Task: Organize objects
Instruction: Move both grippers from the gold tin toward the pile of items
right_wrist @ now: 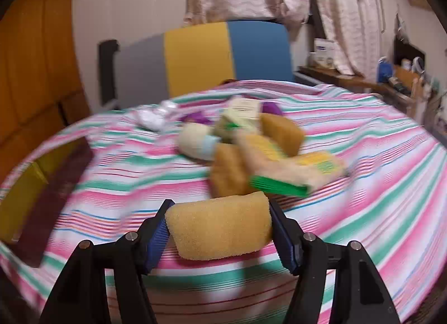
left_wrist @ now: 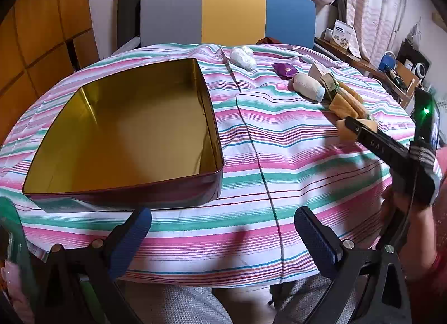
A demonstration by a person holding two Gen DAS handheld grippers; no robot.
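Note:
My right gripper (right_wrist: 219,206) is shut on a yellow sponge (right_wrist: 220,229), one pad pressed against each end, just above the striped tablecloth (right_wrist: 363,184). Behind it lies a pile: two more sponges (right_wrist: 282,131), a green-edged packet (right_wrist: 293,173), a white rolled cloth (right_wrist: 195,139), a small carton (right_wrist: 243,114), a purple wrapper (right_wrist: 195,117) and a white wad (right_wrist: 153,117). A gold-lined tin (left_wrist: 215,139) with nothing in it sits at the left. My left gripper (left_wrist: 222,212) hangs open over the table's near edge, right of the tin's corner. The right gripper (left_wrist: 352,126) shows at the far right.
A grey, yellow and blue chair back (left_wrist: 229,11) stands behind the table. A cluttered shelf (left_wrist: 391,72) runs along the right wall and wooden cabinets (left_wrist: 42,31) line the left. A gloved hand (left_wrist: 421,170) holds the right gripper.

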